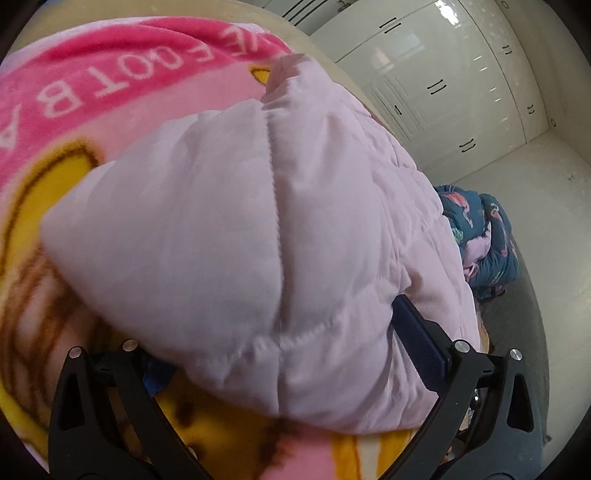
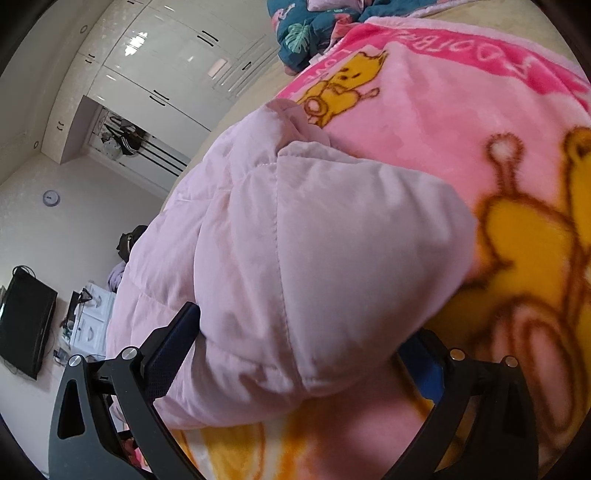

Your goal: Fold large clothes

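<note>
A pale pink quilted jacket [image 1: 236, 221] lies on a pink fleece blanket [image 1: 110, 85] printed with yellow bears. In the left wrist view its puffy seamed edge fills the space between the fingers of my left gripper [image 1: 280, 332]. The jaws stand wide apart; the right blue pad [image 1: 419, 343] shows beside the fabric, while the left one is mostly hidden under it. In the right wrist view the same jacket [image 2: 295, 258] bulges between the spread fingers of my right gripper [image 2: 301, 328]. Its left pad [image 2: 173, 339] rests against the fabric's side.
A dark blue patterned quilt [image 1: 484, 240] is bunched on the bed beyond the jacket, also seen as the quilt [image 2: 314, 29]. White glossy wardrobes [image 1: 443, 85] line the wall. A black television [image 2: 26, 325] and a white cabinet [image 2: 92, 325] stand by the far wall.
</note>
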{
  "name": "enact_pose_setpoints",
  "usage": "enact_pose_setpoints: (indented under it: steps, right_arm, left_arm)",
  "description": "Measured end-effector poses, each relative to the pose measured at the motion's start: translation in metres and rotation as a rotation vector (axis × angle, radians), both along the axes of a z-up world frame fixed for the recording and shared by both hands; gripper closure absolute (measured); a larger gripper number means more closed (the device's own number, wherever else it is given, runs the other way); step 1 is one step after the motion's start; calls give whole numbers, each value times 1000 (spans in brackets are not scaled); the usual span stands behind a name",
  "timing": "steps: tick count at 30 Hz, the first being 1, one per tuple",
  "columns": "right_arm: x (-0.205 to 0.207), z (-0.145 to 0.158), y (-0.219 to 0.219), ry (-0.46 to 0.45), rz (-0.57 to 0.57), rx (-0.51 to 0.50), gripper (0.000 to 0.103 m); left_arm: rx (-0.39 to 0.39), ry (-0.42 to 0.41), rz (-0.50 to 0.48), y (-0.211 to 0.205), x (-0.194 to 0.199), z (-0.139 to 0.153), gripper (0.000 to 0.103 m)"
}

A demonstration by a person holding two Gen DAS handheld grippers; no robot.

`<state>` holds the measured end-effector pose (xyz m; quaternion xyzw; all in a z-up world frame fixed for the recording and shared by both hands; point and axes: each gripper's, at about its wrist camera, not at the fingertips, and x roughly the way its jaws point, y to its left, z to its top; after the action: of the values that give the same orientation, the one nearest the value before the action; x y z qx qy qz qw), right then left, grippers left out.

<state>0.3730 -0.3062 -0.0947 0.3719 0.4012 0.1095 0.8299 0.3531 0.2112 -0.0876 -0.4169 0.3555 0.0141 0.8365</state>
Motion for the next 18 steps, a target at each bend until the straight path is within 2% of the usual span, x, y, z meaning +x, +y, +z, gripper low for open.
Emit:
enact_pose_setpoints:
  steps: [8,10,12,13,15,16,18]
  right_arm:
    - [19,0,9,-38,15,-21,7]
    - [20,1,10,-52,24,-16,18]
    - [17,7,14,-96,40,-39,37]
    - [15,13,17,-125,50,-67,41]
    - [12,23,24,-174,73,-116,55]
    - [10,29,28,-197,85,-145,57]
    - [4,41,38,-241,109,-220,63]
  left_arm:
    - [9,-26,-6,0,15,-2,8]
    - [17,-41,-4,-3,16,-1,8]
    - [58,-53,-2,-9,16,0,10]
    - [74,-58,-3,-11,17,2,13]
    - [108,-71,-9,-14,16,9,30]
    - [134,-78,-11,-20,20,14,35]
    - [210,-109,-28,-26,19,28,54]
